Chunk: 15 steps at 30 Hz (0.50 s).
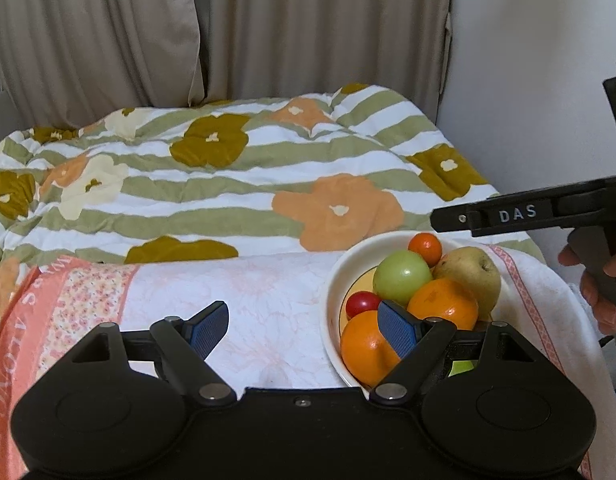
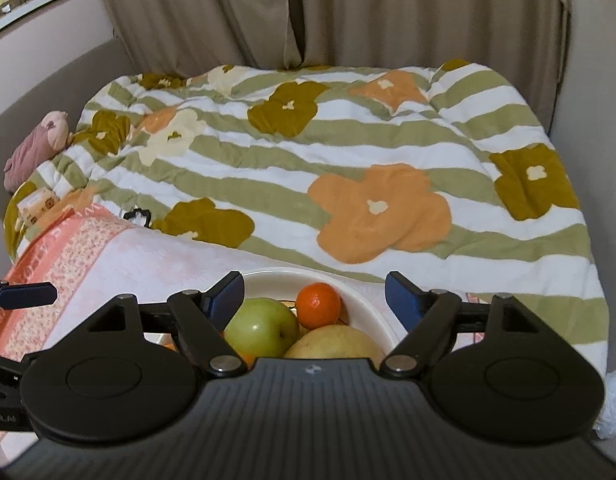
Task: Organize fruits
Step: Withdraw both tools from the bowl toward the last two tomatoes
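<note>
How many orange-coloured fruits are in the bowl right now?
3. One large orange at the bowl's near edge, another large orange beside it, and a small tangerine at the far rim. More may be hidden underneath.

Both claws spread wide, empty.
Left claw (image 1: 301, 330) and right claw (image 2: 314, 300) tilt downward with nothing between their blue pads; a hand (image 1: 600, 284) grips the right handle.

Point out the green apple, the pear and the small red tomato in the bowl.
green apple (image 1: 402, 278), left wrist view, middle of its skin.
pear (image 1: 470, 270), left wrist view, upper side.
small red tomato (image 1: 360, 303), left wrist view, top.
</note>
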{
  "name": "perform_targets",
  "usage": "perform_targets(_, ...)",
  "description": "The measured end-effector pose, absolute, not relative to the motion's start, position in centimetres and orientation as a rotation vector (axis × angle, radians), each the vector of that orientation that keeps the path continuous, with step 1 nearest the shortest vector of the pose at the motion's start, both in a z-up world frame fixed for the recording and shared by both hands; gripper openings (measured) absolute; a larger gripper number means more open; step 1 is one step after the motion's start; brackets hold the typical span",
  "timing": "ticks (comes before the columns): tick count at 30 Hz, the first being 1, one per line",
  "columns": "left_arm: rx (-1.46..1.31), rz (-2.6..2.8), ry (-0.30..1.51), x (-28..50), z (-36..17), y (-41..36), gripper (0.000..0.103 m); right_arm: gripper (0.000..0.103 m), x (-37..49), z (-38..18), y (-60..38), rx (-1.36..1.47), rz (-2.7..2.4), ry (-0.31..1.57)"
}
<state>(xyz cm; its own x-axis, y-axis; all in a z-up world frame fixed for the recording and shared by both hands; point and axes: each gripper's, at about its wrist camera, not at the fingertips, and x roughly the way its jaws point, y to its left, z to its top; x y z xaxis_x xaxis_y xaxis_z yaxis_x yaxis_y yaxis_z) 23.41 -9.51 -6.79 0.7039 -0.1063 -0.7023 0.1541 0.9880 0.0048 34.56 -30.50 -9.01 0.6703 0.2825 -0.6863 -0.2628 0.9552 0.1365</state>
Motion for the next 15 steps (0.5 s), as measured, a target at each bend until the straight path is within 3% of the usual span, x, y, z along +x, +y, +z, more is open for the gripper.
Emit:
perform_targets(4, 0.068, -0.165, 0.744, 22.1, -5.2, -8.7, 0.09, 0.103, 31.7, -7.0, -30.5, 0.033, 0.247, 0.743)
perform_targets(6, 0.076, -0.173, 0.715, 21.2, -4.3, -8.3, 0.097, 0.103, 30.1, -6.0, -30.5, 0.039, 0.214, 0.731)
perform_targets(15, 0.122, -0.228, 0.629, 17.1, -1.6, -6.4, 0.102, 0.103, 22.7, -2.9, -29.0, 0.023, 0.104, 0.68)
